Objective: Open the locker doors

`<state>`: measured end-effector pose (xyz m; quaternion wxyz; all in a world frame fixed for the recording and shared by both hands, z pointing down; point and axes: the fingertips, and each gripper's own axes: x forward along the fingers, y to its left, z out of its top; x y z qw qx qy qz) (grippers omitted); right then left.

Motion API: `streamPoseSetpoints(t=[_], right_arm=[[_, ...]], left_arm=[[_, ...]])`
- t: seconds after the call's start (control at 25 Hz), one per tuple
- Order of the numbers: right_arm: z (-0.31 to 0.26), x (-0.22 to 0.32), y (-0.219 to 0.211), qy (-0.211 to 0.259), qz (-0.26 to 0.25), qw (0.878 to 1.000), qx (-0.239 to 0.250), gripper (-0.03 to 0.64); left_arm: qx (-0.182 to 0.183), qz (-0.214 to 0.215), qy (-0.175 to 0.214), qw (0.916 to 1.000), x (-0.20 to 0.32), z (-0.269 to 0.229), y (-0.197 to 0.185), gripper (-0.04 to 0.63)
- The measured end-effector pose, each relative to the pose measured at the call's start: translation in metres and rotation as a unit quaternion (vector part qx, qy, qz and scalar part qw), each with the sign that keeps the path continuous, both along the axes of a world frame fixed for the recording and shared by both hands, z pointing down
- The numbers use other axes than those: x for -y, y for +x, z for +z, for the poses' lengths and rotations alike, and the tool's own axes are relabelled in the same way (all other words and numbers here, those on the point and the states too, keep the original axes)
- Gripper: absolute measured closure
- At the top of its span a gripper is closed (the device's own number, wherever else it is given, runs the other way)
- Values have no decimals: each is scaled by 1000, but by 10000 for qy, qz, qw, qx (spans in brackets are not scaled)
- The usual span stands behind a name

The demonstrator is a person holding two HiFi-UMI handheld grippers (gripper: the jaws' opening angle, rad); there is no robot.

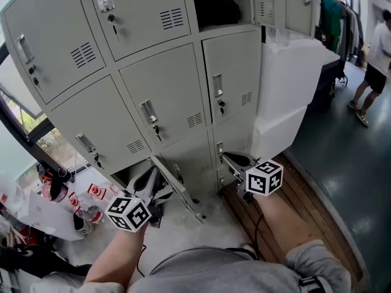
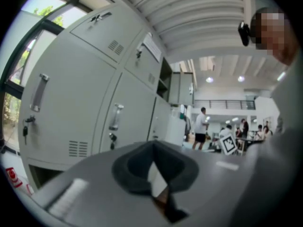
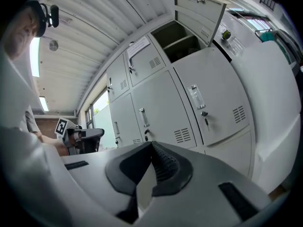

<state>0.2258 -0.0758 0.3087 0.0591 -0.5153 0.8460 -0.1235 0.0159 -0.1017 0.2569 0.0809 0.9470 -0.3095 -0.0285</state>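
Observation:
A bank of grey lockers fills the head view. One top compartment stands open, and a bottom-row door is swung out toward me. My left gripper is low beside that swung door, in front of its dark opening, jaws shut and empty. My right gripper is at the bottom locker of the column to the right, just under its handle, also shut with nothing held. The left gripper faces closed doors with handles. The right gripper looks up at a keyed door and the open compartment.
Pale open panels jut out right of the lockers. Bottles and red-labelled packets litter the floor at the left, under a window. A wooden strip runs along the right. A person stands far right by a clothes rack.

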Motion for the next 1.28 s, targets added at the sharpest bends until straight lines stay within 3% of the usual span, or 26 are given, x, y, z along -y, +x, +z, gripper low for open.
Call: streamPoseSetpoints(t=[0.24, 0.44, 0.64, 0.84, 1.28], right_arm=[[-43, -7, 50, 77, -836, 9964, -92, 609], [-81, 4, 64, 54, -1261, 9919, -139, 609], [-129, 10, 44, 207, -1472, 9886, -236, 609], [-182, 13, 15, 649, -1459, 9864, -392, 609], [-210, 20, -26, 850, -1202, 9883, -392, 611]], left_arm=[[-464, -552, -212, 9972, -22, -31, 77, 591], [-311, -935, 64, 9951, -38, -69, 104, 591], [-526, -1194, 357, 9908, -39, -116, 88, 591], [-655, -1167, 725, 9884, -40, -155, 62, 591], [-759, -1001, 829, 9886, -41, -173, 14, 591]])
